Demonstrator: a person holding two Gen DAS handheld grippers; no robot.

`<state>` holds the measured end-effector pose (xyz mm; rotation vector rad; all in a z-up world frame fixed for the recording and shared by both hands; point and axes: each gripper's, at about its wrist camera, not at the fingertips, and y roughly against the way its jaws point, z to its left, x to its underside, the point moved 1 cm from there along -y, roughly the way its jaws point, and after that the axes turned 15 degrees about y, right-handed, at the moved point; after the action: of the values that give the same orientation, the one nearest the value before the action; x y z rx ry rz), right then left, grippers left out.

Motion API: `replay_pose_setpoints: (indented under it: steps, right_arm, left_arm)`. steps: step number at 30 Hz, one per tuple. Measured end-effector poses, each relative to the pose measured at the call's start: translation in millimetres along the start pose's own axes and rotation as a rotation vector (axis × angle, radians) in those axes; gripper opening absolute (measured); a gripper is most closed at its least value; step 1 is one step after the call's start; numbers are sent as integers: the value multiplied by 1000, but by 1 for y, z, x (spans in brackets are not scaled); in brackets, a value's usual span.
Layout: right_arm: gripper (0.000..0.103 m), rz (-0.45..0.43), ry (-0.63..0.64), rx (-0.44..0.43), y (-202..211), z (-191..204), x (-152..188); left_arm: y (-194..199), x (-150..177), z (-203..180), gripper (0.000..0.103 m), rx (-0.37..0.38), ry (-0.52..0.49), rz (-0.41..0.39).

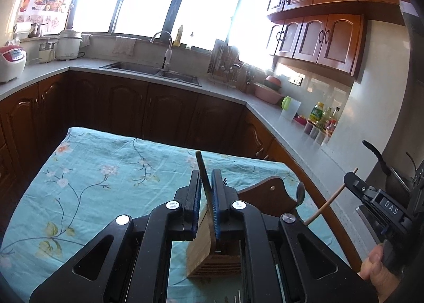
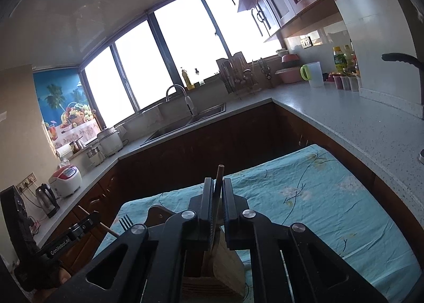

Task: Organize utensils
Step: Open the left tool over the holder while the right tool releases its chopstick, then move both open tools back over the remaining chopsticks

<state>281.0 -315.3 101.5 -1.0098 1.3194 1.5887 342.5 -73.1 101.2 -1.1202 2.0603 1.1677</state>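
Note:
A wooden utensil holder (image 1: pixel 212 255) stands on the table with the blue floral cloth (image 1: pixel 92 183), right under both grippers; it also shows in the right wrist view (image 2: pixel 222 273). My left gripper (image 1: pixel 206 183) is shut on a chopstick (image 1: pixel 201 168) that points up above the holder. My right gripper (image 2: pixel 217 189) is shut on another chopstick (image 2: pixel 219 178), also upright over the holder. The right gripper shows at the right edge of the left wrist view (image 1: pixel 352 179), the left gripper at the lower left of the right wrist view (image 2: pixel 92 217). A fork (image 2: pixel 126 222) and a spoon (image 1: pixel 300 193) stick up from the holder.
A grey counter (image 1: pixel 304 130) wraps around behind the table, with a sink (image 1: pixel 156 71), rice cookers (image 1: pixel 10 60), a dish rack (image 1: pixel 225 64), a white jug (image 1: pixel 290 109) and bottles (image 1: pixel 322 117). Dark cabinets stand below it, close to the table's far edge.

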Motion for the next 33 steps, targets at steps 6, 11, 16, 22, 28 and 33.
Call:
replay_pose_setpoints:
  steps: [6,11,16,22,28,33]
  right_arm:
    - [34,13,-40,-19,4,-4,2]
    - [71,-43,-66,-30,25,-7,1]
    - [82,-78,-63,-34,47,-7,2]
    - [89,-68,-74,-50,72,-5,19]
    - [89,-15,-53,-46,94,2,52]
    - [89,44,-35,-43,111,6,86]
  left_arm:
    - [11,1,6,48,-16,20,-9]
    - [26,-1,16,64,-24,49,-19]
    - [46,4,25,80,-44,49,-33]
    - [73,21,36,84,-66,28,-31]
    - [97,52,58,85,-96,29,8]
    - [111,84,85,85,-137,65,74]
